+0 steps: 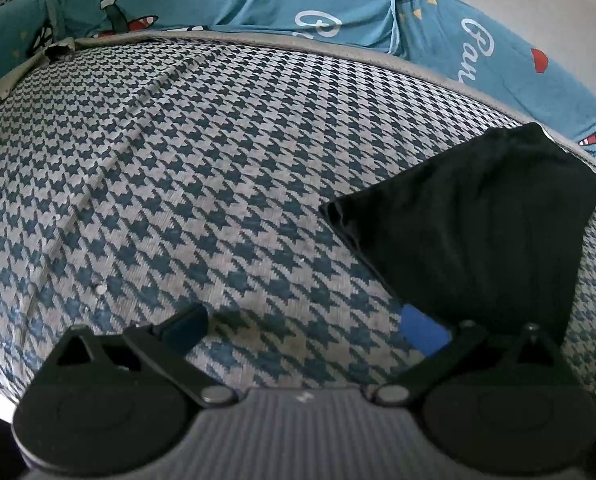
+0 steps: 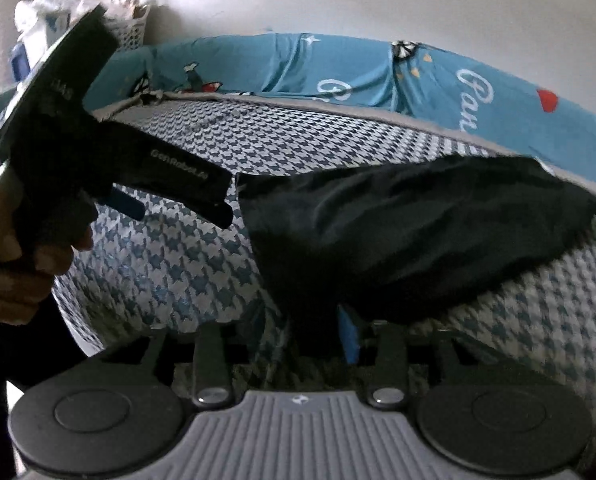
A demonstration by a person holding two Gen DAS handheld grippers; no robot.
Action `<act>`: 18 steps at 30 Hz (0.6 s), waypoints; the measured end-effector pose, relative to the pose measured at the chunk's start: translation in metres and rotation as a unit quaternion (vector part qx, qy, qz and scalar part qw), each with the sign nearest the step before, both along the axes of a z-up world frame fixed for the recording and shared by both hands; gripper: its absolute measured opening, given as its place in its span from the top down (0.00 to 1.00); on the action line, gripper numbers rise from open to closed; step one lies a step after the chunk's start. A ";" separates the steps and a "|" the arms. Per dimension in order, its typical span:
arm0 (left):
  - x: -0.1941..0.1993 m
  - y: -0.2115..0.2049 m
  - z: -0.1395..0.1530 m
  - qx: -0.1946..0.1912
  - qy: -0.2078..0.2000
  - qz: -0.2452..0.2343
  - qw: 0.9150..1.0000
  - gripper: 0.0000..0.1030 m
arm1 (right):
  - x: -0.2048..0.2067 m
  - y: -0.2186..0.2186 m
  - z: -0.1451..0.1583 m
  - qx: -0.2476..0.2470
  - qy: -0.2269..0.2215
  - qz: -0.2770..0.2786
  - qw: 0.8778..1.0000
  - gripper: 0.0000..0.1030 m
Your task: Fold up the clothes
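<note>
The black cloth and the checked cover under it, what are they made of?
The black folded cloth looks like thin, smooth woven fabric, perhaps synthetic: it drapes in soft creases with a faint sheen. The blue and grey houndstooth cover looks like thicker knitted or woven textile, matte, with fine ribbed lines showing in the weave.

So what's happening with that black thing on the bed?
A person is folding clothes with a gripper in each hand. The right gripper is shut on the near edge of the black garment, which lies on the houndstooth blanket. The left gripper is open, holding nothing, just left of the garment. A teal printed bumper runs along the far side.
</note>
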State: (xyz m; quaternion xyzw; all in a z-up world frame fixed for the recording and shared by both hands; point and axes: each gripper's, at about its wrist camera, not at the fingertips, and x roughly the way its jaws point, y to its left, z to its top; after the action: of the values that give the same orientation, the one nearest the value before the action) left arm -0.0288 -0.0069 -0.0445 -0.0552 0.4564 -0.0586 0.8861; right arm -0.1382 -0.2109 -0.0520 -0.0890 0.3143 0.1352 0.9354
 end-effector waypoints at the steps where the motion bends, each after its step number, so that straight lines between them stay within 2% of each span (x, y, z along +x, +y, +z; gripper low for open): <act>1: 0.000 0.000 0.000 0.001 0.000 0.000 1.000 0.00 | 0.003 0.002 -0.001 -0.005 0.001 0.005 1.000 0.55; 4: 0.001 0.000 0.000 -0.003 0.001 0.002 1.000 0.00 | 0.014 0.009 -0.008 -0.021 0.008 0.016 1.000 0.52; 9: 0.001 0.004 0.001 -0.011 0.003 0.003 1.000 0.00 | 0.024 0.021 -0.016 -0.072 -0.011 0.019 0.997 0.53; 12: 0.002 0.006 0.002 -0.021 0.007 0.004 1.000 0.00 | 0.029 0.022 -0.018 -0.077 -0.018 0.017 0.997 0.53; 15: 0.007 0.010 0.003 -0.047 0.016 0.004 0.999 0.00 | 0.032 0.023 -0.019 -0.078 -0.026 0.012 0.997 0.67; 17: 0.011 0.008 0.004 -0.064 0.022 -0.002 0.998 0.00 | 0.036 0.022 -0.018 -0.077 -0.028 -0.001 0.997 0.83; 18: 0.013 0.007 0.004 -0.073 0.025 -0.005 0.997 0.00 | 0.040 0.019 -0.016 -0.065 -0.023 -0.011 0.998 0.85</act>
State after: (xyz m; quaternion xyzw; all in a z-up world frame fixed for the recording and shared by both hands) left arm -0.0155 0.0001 -0.0406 -0.1185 0.4730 -0.0947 0.8679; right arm -0.0984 -0.1921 -0.0683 -0.1489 0.3020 0.1018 0.9361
